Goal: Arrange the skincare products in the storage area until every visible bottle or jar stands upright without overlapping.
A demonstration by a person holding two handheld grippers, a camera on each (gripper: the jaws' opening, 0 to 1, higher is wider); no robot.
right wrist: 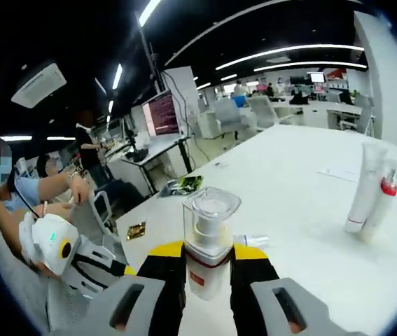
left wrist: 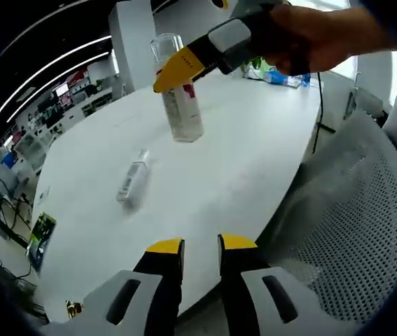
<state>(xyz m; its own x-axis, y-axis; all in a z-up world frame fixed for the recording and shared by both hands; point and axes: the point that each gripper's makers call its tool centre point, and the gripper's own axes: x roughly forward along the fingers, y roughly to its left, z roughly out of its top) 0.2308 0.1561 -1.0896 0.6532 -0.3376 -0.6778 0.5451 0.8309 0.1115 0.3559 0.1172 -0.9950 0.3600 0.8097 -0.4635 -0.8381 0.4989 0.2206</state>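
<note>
In the left gripper view, a small clear bottle [left wrist: 132, 179] lies on its side on the white worktop [left wrist: 240, 154], left of centre and apart from everything else. Just beyond it stands a clear pump bottle [left wrist: 179, 98] with a transparent cap and a red label, upright on the worktop. The right gripper [left wrist: 177, 68] comes in from the upper right, held by a hand [left wrist: 324, 38], its yellow-tipped jaws closed around the pump bottle's upper part. At the bottom of this view, the left gripper [left wrist: 202, 246] hovers at the near edge of the worktop, its jaws parted by a narrow gap with nothing between them. A white mesh chair [left wrist: 356, 217] sits to the right.

In the right gripper view, the left gripper [right wrist: 61, 253] shows at lower left, well below the worktop edge. The pump bottle sits clamped between the right gripper's jaws at bottom centre, with the small bottle lying just behind it. Far right, a white tube [right wrist: 363, 185] stands upright, touching a slim bottle with a red collar [right wrist: 382, 198].
</note>
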